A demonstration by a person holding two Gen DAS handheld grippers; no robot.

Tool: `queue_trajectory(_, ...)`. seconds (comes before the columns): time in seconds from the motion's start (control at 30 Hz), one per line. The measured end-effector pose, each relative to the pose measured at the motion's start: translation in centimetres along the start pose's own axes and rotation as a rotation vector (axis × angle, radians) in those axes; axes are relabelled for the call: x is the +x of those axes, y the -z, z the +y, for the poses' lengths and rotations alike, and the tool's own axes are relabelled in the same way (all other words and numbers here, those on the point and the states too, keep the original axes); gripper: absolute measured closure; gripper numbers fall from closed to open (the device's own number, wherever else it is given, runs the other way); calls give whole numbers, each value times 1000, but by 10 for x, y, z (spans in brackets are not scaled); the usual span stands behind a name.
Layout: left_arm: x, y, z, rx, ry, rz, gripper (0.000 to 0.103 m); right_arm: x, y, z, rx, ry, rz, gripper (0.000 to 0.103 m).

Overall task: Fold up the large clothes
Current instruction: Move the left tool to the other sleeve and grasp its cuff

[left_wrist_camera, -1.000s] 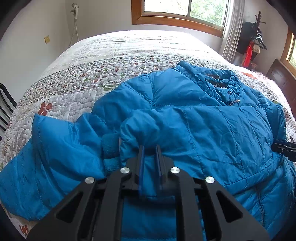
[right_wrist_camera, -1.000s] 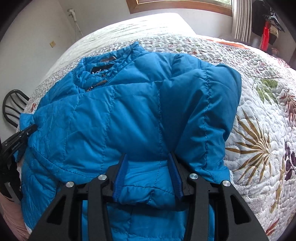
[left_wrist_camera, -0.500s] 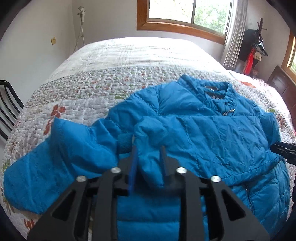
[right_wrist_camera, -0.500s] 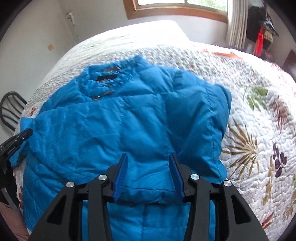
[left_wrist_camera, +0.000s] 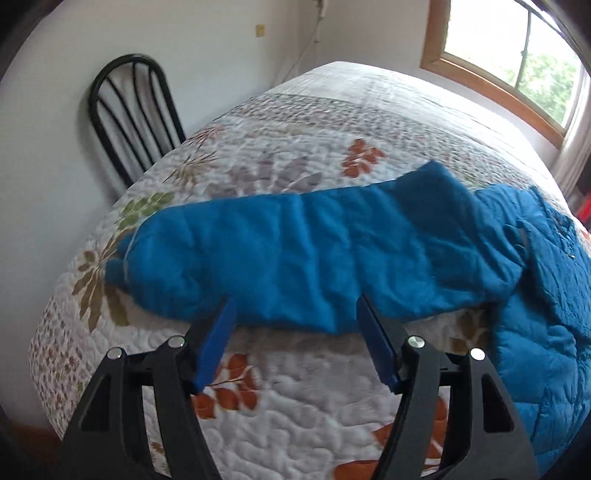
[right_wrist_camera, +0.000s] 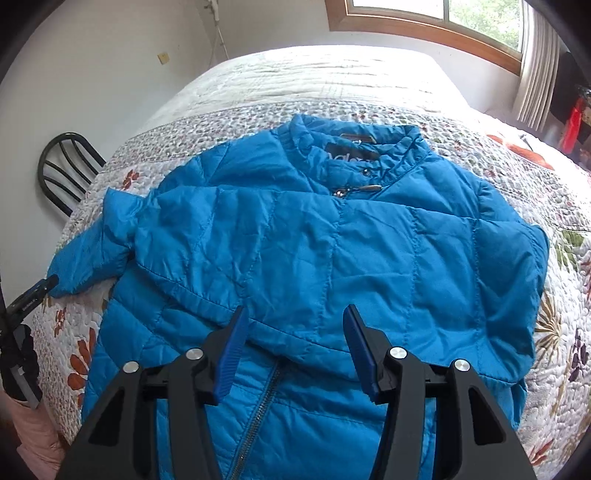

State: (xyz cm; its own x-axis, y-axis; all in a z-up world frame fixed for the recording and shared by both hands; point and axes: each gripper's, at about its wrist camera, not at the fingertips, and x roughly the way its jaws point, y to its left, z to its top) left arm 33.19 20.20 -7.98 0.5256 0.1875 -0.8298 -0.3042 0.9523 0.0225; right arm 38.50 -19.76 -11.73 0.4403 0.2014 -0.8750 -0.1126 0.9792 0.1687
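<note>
floral quilt [left_wrist_camera: 295, 413], black chair [left_wrist_camera: 136, 110], wooden window [right_wrist_camera: 424, 26]

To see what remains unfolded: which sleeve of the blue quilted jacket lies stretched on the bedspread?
The sleeve nearest the black chair: it lies stretched over the floral quilt. The other sleeve is folded onto the blue quilted jacket.

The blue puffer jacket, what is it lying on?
The blue puffer jacket lies on a flowery quilt covering the bed. The quilt shows all around it; the part underneath is hidden by the jacket.
</note>
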Motion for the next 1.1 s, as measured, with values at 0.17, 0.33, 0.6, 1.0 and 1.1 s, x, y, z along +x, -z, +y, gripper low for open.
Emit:
queue_trajectory(0.17,7,5,40,-62,-52,23,31,28,-8,33,-53,-27,56,49)
queue_trajectory(0.33,18,11,49,-87,13,49,22,51,-11,61,-102,-1,72,49)
queue_trajectory(0.6,59,3,63,-163,77,95,20,57,-9,59,-103,-1,63,50)
queue_trajectory(1.0,62,-4,94,-322,94,106,17,30,-2,27,-51,18,22,50)
queue_trajectory(1.1,58,10,115,-402,72,114,17,26,-2,12,-22,31,13,50)
